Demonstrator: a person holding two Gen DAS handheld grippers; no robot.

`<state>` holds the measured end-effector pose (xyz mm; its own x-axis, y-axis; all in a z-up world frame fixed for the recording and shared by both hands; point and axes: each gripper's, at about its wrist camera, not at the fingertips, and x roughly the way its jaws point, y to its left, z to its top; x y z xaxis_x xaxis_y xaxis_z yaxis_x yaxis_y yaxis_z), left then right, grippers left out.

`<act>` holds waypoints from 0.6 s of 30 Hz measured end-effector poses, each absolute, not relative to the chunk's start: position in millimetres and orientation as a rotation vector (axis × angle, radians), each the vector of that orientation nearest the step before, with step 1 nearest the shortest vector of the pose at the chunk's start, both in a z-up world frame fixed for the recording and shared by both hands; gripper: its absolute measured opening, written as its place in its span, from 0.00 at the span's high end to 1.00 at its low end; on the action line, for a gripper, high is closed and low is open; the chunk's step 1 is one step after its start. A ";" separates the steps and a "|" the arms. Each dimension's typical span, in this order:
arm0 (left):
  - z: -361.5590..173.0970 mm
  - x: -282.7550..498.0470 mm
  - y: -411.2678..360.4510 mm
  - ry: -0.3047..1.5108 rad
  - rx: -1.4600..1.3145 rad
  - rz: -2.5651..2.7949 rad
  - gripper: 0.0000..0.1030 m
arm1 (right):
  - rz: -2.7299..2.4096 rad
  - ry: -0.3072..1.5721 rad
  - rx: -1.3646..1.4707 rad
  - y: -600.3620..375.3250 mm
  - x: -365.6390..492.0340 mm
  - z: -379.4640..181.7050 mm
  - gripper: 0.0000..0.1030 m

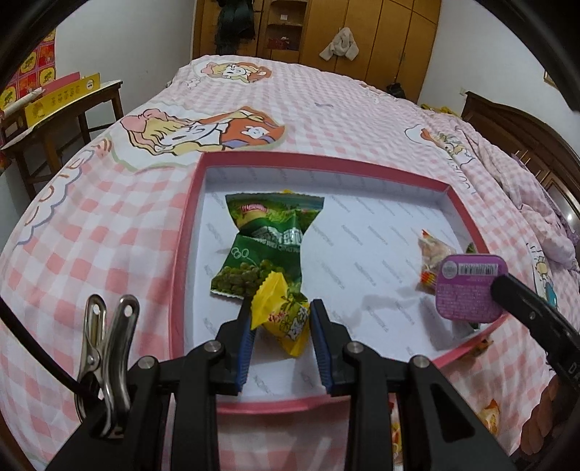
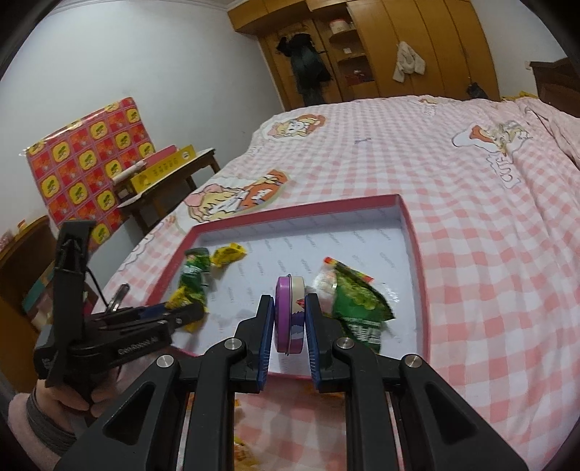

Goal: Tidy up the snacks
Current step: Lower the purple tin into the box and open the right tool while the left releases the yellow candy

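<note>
A shallow pink-rimmed box (image 1: 326,159) with a white floor lies on the bed. My left gripper (image 1: 281,306) is shut on a yellow snack packet (image 1: 282,315) just above the box's near left part. Behind that packet lies a green pea packet (image 1: 261,246). My right gripper (image 2: 289,300) is shut on a purple tin (image 2: 288,319), held on edge over the near side of the box (image 2: 413,235). In the left wrist view the tin (image 1: 467,290) shows its label, with a small clear packet (image 1: 433,253) behind it. Another green packet (image 2: 357,304) lies right of the tin.
The bed has a pink checked cover (image 1: 326,101). A wooden side table (image 1: 72,105) with yellow boxes stands to the left, a wardrobe (image 1: 362,29) at the far end, a headboard (image 1: 525,145) to the right. Orange-printed packets (image 1: 489,416) lie near the box's front edge.
</note>
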<state>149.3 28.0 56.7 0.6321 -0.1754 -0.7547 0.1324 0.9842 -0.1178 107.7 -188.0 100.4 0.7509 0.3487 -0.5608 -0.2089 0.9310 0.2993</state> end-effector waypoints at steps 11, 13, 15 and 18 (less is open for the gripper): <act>57.0 164.5 24.9 0.854 -0.026 -0.155 0.70 | 0.262 0.641 0.200 -192.6 117.7 96.3 0.82; 56.6 164.9 24.7 0.852 -0.024 -0.154 0.70 | 0.259 0.637 0.205 -194.7 120.0 95.3 0.81; 57.1 165.8 24.3 0.851 -0.015 -0.156 0.70 | 0.259 0.637 0.212 -196.3 122.7 95.0 0.81; 58.0 169.3 25.3 0.852 -0.024 -0.155 0.70 | 0.236 0.626 0.199 -199.2 128.6 96.3 0.81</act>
<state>169.3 25.3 58.0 0.6480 -0.1457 -0.7476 0.1265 0.9885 -0.0831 128.6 -199.2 96.3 0.7853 0.2774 -0.5535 -0.1576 0.9541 0.2546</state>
